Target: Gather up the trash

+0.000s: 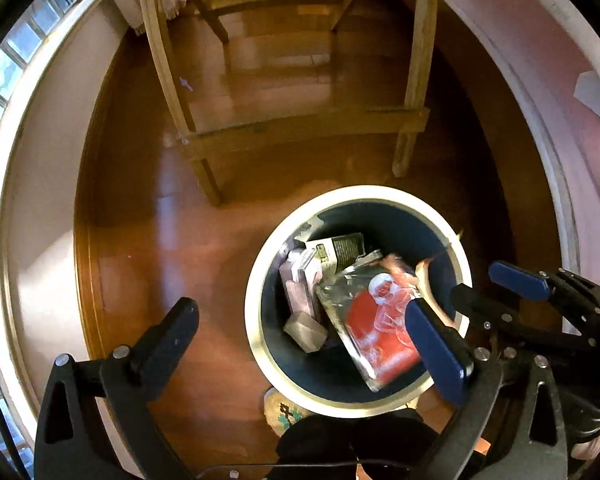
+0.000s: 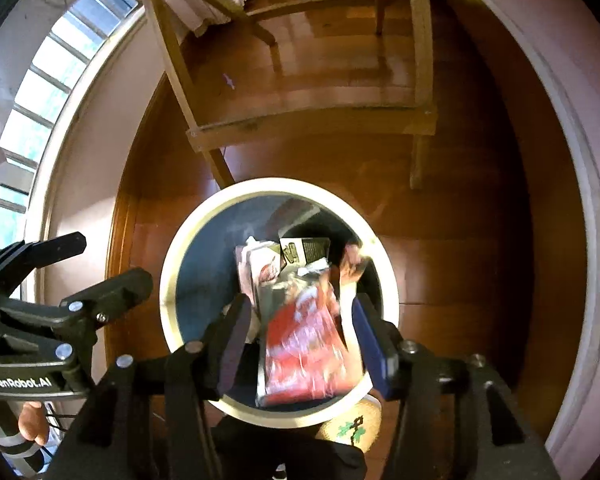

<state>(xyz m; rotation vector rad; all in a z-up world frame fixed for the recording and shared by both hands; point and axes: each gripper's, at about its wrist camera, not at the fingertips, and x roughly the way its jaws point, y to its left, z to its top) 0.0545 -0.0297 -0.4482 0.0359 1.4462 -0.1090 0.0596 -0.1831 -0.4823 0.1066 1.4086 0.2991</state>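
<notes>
A round bin [image 1: 253,308] [image 2: 168,292] with a white rim and a dark blue inside stands on the wood floor below both grippers. A red and silver snack bag [image 1: 380,336] [image 2: 308,344] lies tilted in the bin's mouth, blurred in the right wrist view. My right gripper [image 2: 300,312] [image 1: 496,292] hangs over it, open, with the bag between the fingers and a gap beside it. My left gripper [image 1: 300,344] [image 2: 96,268] is wide open over the bin's left rim, holding nothing. Deeper in the bin lie a black-and-white packet [image 1: 340,248] [image 2: 308,250] and a pinkish box [image 1: 296,288].
A wooden frame with legs [image 1: 292,128] [image 2: 308,120] stands on the floor just beyond the bin. A foot in a patterned slipper [image 1: 284,412] [image 2: 356,428] is at the bin's near side. Pale walls and a window [image 2: 40,92] curve round the left.
</notes>
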